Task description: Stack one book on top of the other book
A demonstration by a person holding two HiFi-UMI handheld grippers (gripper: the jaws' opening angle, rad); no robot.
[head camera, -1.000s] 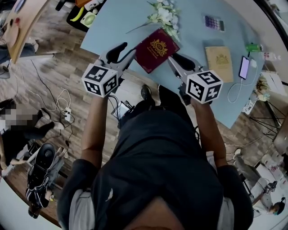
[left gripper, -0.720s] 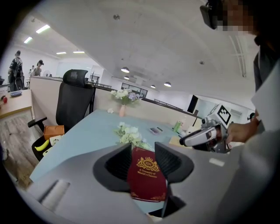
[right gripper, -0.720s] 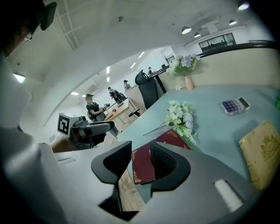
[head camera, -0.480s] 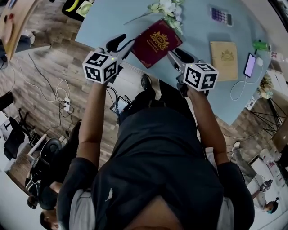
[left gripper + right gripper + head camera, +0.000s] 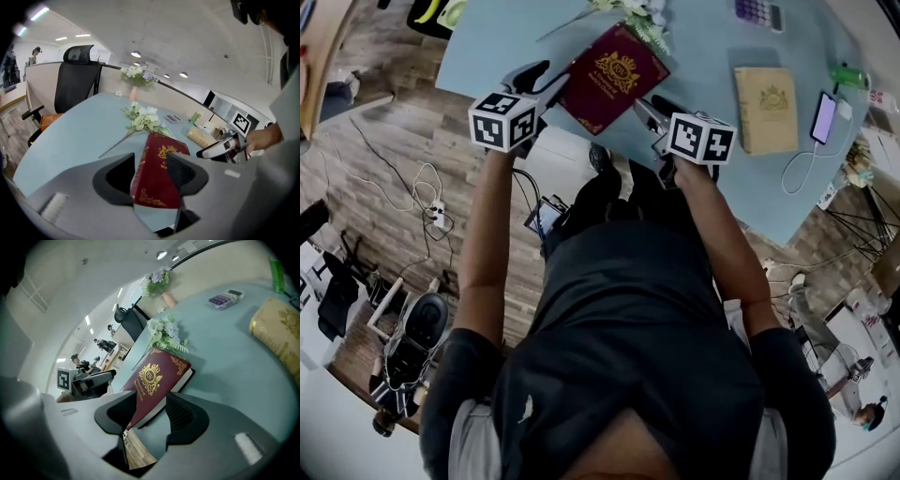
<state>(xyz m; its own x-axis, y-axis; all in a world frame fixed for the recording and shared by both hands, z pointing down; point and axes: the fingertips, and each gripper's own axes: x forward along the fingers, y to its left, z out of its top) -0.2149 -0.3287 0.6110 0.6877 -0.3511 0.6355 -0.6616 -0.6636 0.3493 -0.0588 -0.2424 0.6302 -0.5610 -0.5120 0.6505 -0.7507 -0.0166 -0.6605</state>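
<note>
**Q:** Posture?
**A:** The left arm point(image 5: 483, 234) and right arm point(image 5: 724, 246) are extended forward, with both grippers pitched downward.
**Q:** Jaws?
**A:** The left gripper point(image 5: 151, 165) is clamped on the red book point(image 5: 159, 161). The jaws of the right gripper point(image 5: 152, 411) have just been opening, with the book between them.

- Table point(image 5: 502, 47): pale blue top, curved near edge.
- Red book point(image 5: 612, 77): at near edge, one corner past it; can't tell if it sits flat.
- Tan book point(image 5: 766, 109): flat, well right of red book.
- Flowers point(image 5: 633, 11): just behind red book.
- Calculator point(image 5: 757, 11): far side.
- Phone point(image 5: 823, 118): right of tan book, white cable point(image 5: 797, 173) attached.
- Green bottle point(image 5: 848, 77): lying by phone.
</note>
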